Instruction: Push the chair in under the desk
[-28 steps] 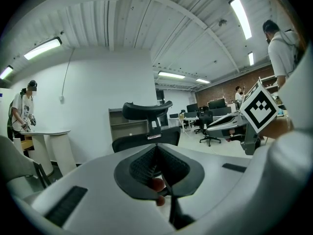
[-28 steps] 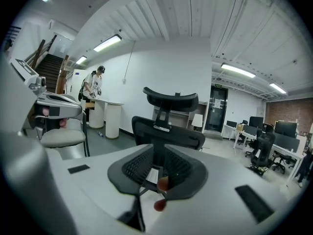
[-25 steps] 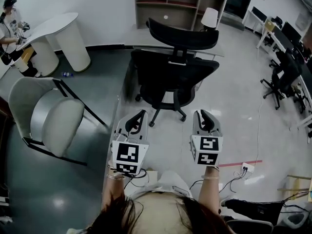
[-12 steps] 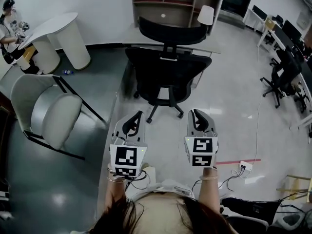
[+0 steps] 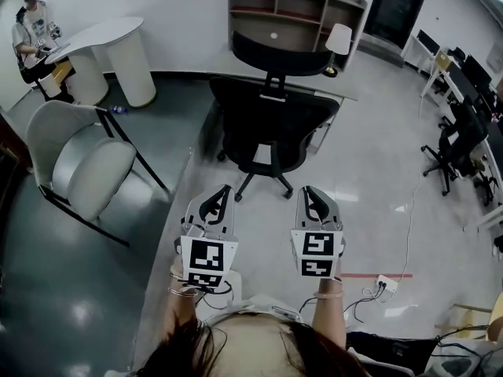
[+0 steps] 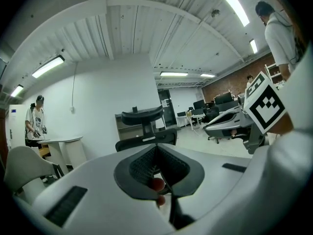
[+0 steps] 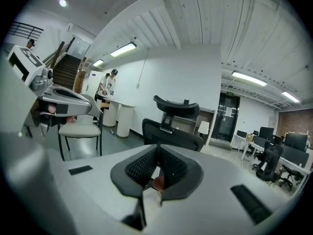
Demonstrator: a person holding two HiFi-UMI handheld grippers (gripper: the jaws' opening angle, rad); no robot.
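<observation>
The black mesh office chair [image 5: 271, 124] with a headrest [image 5: 283, 57] stands in front of the grey desk [image 5: 228, 63], its back toward me. Both grippers hover side by side short of its wheeled base, touching nothing. My left gripper [image 5: 216, 201] is shut and empty; in the left gripper view its pads [image 6: 146, 163] meet, with the chair [image 6: 146, 138] beyond. My right gripper [image 5: 313, 198] is closing its jaws the last bit, nothing between them; in the right gripper view the pads [image 7: 168, 165] meet, and the chair [image 7: 171, 133] is straight ahead.
A pale shell chair on a black frame [image 5: 86, 171] stands at the left. Behind it, a white round table [image 5: 110, 45] with a seated person [image 5: 35, 30]. A shelf unit [image 5: 295, 10] and lamp [image 5: 338, 39] are behind the desk. Power strip and cables [image 5: 383, 283] lie right; more office chairs [image 5: 456, 140] beyond.
The head view has tilted, so more of the back wall shows. Both grippers sit slightly lower in it, a bit further from the black chair.
</observation>
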